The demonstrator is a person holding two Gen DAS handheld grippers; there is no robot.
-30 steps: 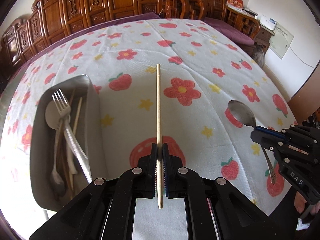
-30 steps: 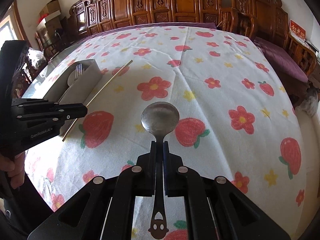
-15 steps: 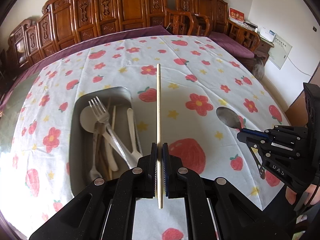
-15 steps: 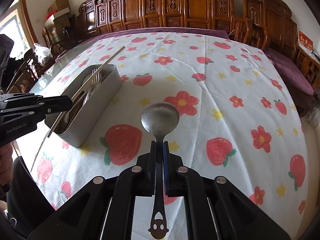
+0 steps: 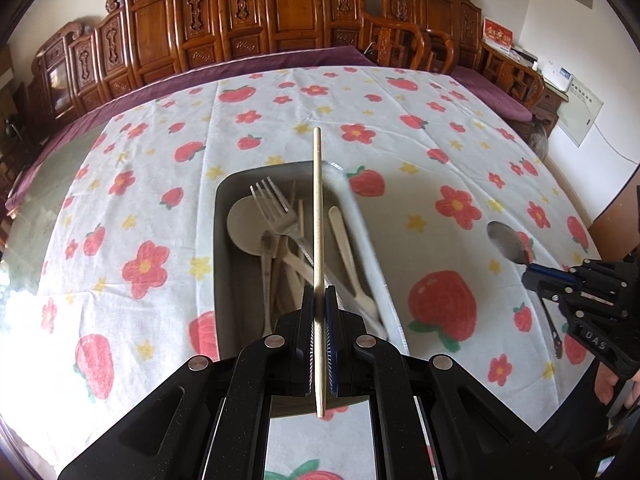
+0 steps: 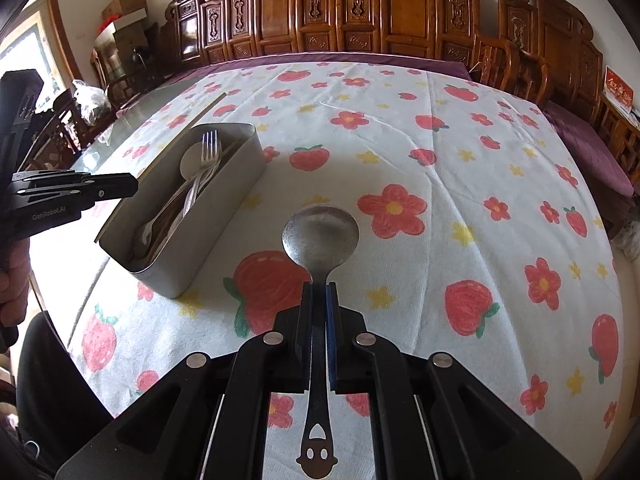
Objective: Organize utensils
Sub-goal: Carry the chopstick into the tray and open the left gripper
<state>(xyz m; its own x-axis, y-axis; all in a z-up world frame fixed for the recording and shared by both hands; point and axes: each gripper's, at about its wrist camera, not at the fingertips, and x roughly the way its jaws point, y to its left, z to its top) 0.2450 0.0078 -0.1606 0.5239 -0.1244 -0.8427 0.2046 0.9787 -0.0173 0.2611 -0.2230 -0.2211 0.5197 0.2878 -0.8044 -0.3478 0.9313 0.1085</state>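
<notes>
My left gripper is shut on a wooden chopstick and holds it in the air over the grey metal utensil box. The box holds a fork, spoons and other utensils. My right gripper is shut on a metal spoon, bowl forward, above the tablecloth to the right of the box. The right gripper also shows in the left wrist view, and the left gripper in the right wrist view.
A white tablecloth with strawberries and flowers covers the round table. Carved wooden chairs stand along the far side. The table edge falls off at the right.
My left gripper has carried the chopstick to the left until it hangs over the box. My right gripper with the spoon has come closer to the box.
</notes>
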